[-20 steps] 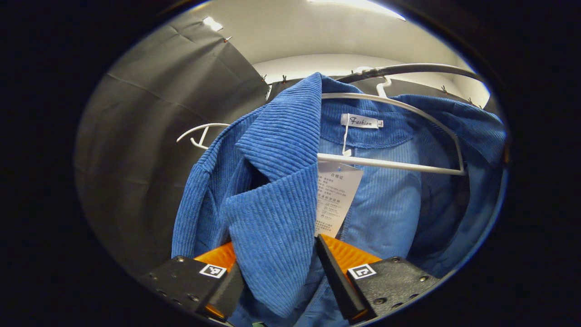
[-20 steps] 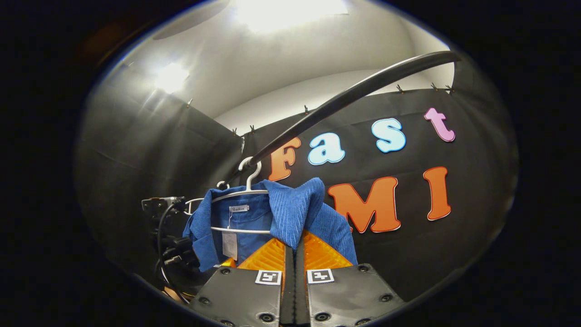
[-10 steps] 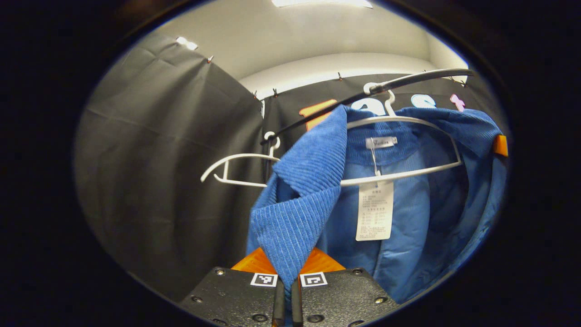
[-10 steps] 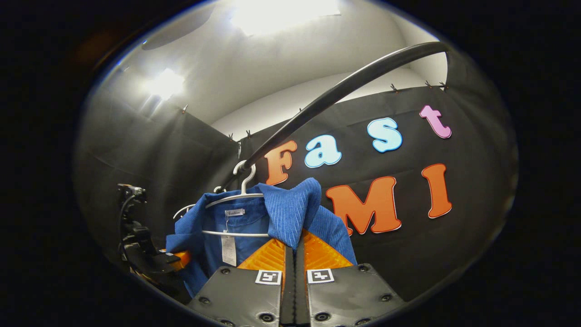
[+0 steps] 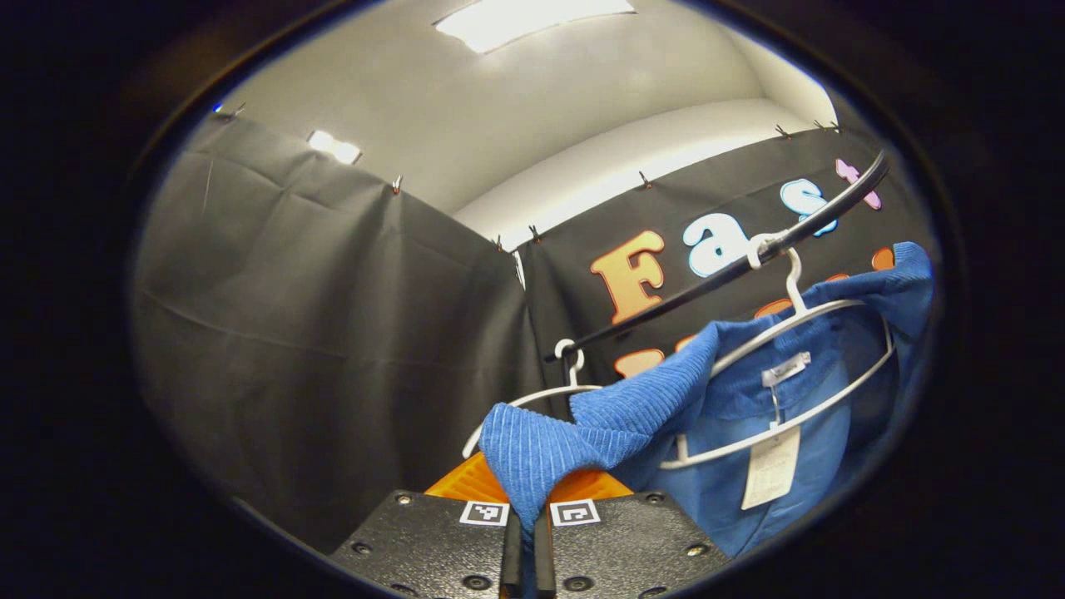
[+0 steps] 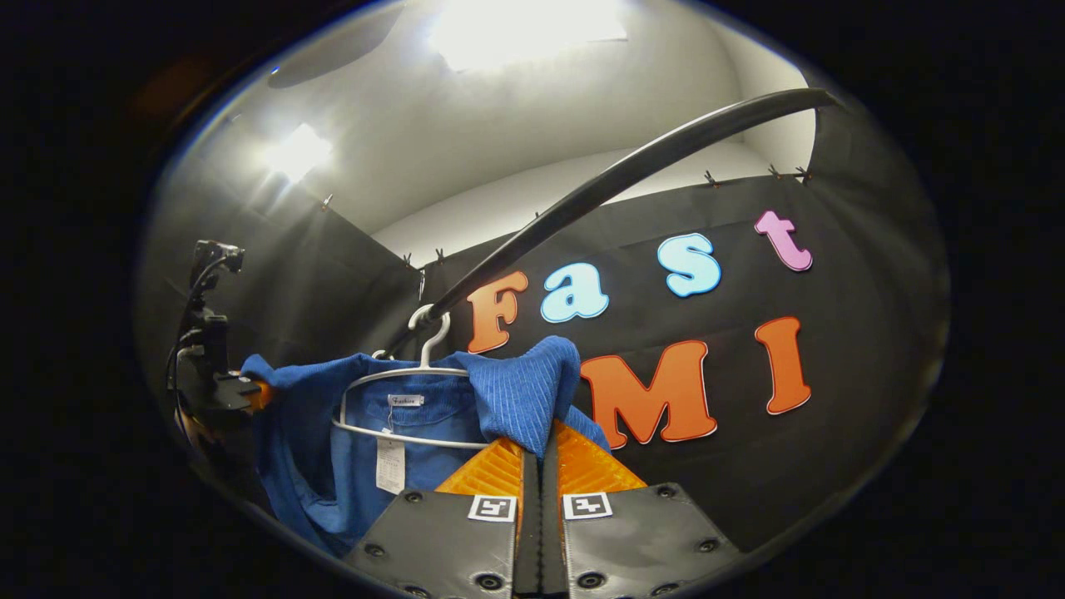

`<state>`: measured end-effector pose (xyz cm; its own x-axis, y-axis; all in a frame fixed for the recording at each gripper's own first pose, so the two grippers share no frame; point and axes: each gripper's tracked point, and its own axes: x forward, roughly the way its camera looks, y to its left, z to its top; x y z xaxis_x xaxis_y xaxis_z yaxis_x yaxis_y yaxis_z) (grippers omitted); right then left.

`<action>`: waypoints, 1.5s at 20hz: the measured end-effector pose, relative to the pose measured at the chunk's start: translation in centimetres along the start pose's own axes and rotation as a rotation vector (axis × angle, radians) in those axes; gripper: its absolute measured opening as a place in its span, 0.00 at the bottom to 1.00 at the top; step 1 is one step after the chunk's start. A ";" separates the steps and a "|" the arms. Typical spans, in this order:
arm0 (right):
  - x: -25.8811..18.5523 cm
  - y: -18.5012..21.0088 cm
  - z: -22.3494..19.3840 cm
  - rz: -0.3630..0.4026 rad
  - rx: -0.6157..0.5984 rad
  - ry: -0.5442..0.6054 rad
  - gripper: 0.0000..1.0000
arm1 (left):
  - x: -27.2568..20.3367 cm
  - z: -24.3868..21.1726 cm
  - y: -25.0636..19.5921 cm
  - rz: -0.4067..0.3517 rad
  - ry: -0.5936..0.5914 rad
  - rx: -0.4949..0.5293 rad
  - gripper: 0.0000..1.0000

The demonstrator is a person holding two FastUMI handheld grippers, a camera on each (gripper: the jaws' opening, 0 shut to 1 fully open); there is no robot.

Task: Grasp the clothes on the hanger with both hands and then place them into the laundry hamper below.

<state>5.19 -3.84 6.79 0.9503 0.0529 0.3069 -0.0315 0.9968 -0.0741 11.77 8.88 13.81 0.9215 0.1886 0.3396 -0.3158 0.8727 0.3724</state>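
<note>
A blue corduroy jacket (image 5: 715, 491) hangs on a white hanger (image 5: 797, 309) from a black rail (image 5: 715, 279). Its one front edge is stretched sideways off the hanger into my left gripper (image 5: 526, 487), which is shut on that fold. In the right gripper view the jacket (image 6: 524, 391) spreads wide under the hanger (image 6: 428, 337). My right gripper (image 6: 541, 445) is shut on the other lapel. The left gripper (image 6: 254, 391) shows far off at the left, holding the jacket's other side. A paper tag (image 5: 770, 478) dangles inside the collar.
A second, bare white hanger (image 5: 569, 366) hangs on the rail just left of the jacket. The black rail (image 6: 632, 166) runs diagonally overhead. Black cloth walls close in behind and to the left, under a lit white ceiling.
My left gripper closed on the jacket's front edge, then drew back and to the left, pulling that side off the hanger. The right gripper stayed shut on its lapel.
</note>
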 end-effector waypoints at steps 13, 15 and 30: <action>0.2 -0.1 0.6 -0.025 -0.043 -0.016 0.07 | 8.7 -2.3 1.6 -0.149 0.040 -0.066 0.05; 0.3 -0.5 0.5 -0.037 -0.051 -0.010 0.07 | 8.8 -3.8 1.3 -0.156 0.061 -0.124 0.03; 2.9 -2.8 1.0 -0.149 -0.177 -0.012 0.07 | 4.1 -12.8 -1.8 -0.149 0.203 -0.238 0.05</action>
<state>7.71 -6.41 8.77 0.9365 -0.0920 0.3385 0.1644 0.9675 -0.1919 19.04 13.81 3.50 0.9872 0.1162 0.1092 -0.1350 0.9735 0.1848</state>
